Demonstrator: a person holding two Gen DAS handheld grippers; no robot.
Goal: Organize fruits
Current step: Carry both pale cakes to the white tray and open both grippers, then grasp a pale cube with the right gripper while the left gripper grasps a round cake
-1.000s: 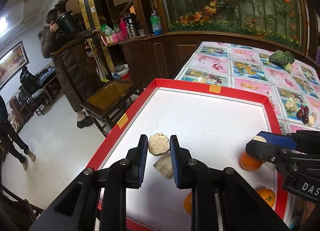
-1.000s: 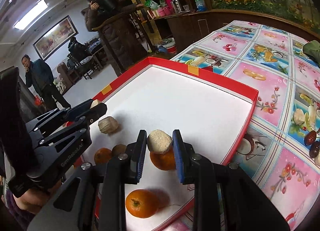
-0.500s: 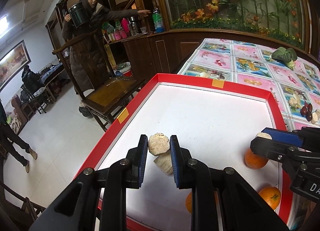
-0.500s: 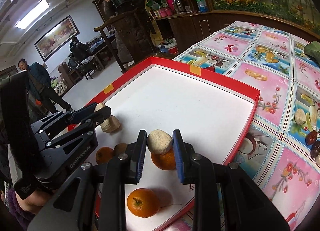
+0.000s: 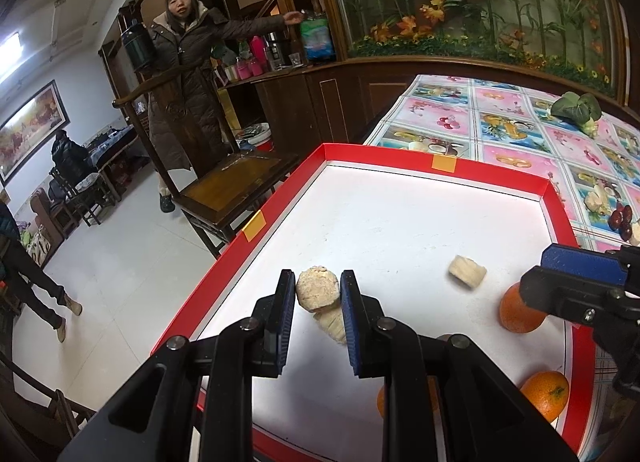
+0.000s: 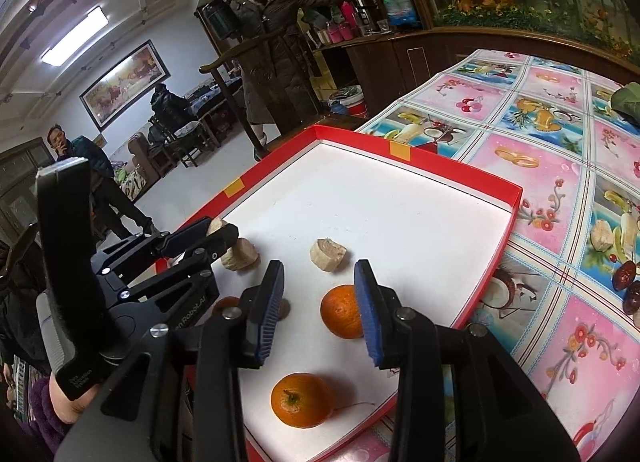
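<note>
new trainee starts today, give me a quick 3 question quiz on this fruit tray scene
1. True or false: the left tool is shut on a beige chunk.
2. Is the right tool holding anything: A) an orange, B) a beige chunk, C) nothing?
3. How many oranges does the right wrist view show whole in the red tray?

Key: 1 true. 2 C, its fingers stand open with nothing between them. 3 two, the far orange and the near orange.

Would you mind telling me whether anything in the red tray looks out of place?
Yes: a beige chunk lies tipped and alone mid-tray, apart from the oranges; the left gripper holds another chunk.
</note>
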